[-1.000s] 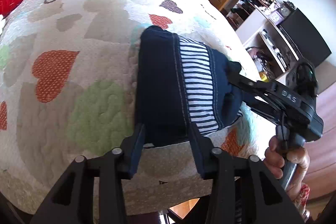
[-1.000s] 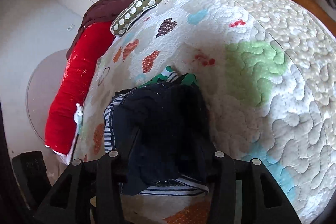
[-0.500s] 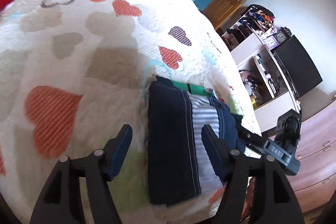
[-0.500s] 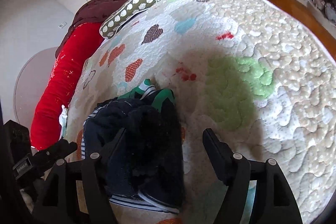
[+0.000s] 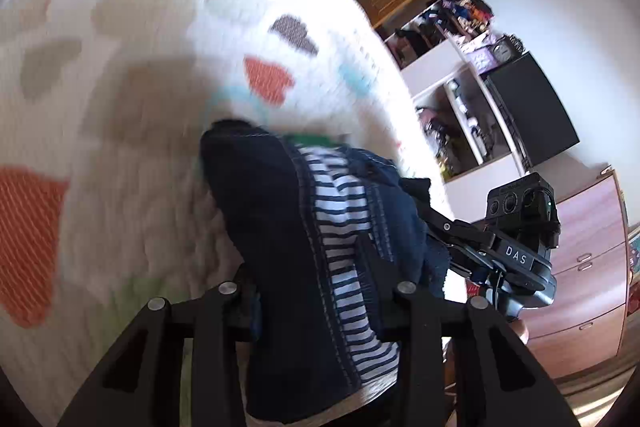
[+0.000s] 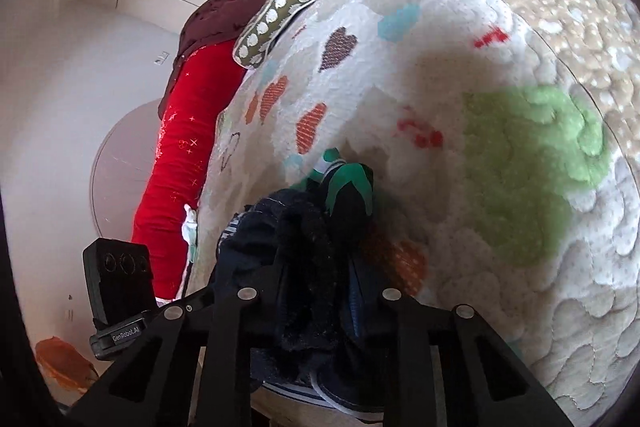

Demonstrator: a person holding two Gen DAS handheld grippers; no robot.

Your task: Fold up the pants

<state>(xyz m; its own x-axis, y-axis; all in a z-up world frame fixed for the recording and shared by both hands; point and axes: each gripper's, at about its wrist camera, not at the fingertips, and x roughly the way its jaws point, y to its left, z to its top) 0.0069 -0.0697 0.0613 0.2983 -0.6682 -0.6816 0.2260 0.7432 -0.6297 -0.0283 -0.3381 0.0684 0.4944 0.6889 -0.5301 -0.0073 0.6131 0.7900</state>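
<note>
Both tongs are closed on the folded pants: the left tongs (image 5: 312, 291) pinch the near end of the navy bundle, and the right tongs (image 6: 316, 291) bite into its bunched side, off to the left pair's right. The pants (image 5: 280, 227) sit between the two, a thick, soft stack with a striped panel and a green trim at the far end, lying on the bed's quilt (image 5: 120, 107) near its edge. Such cloth looks light but floppy; layers may slip apart, so gripping through all layers at the folded edge seems wisest. Beyond the tongs lies a spotted pillow (image 6: 292, 7) and a red bolster (image 6: 188, 147).
</note>
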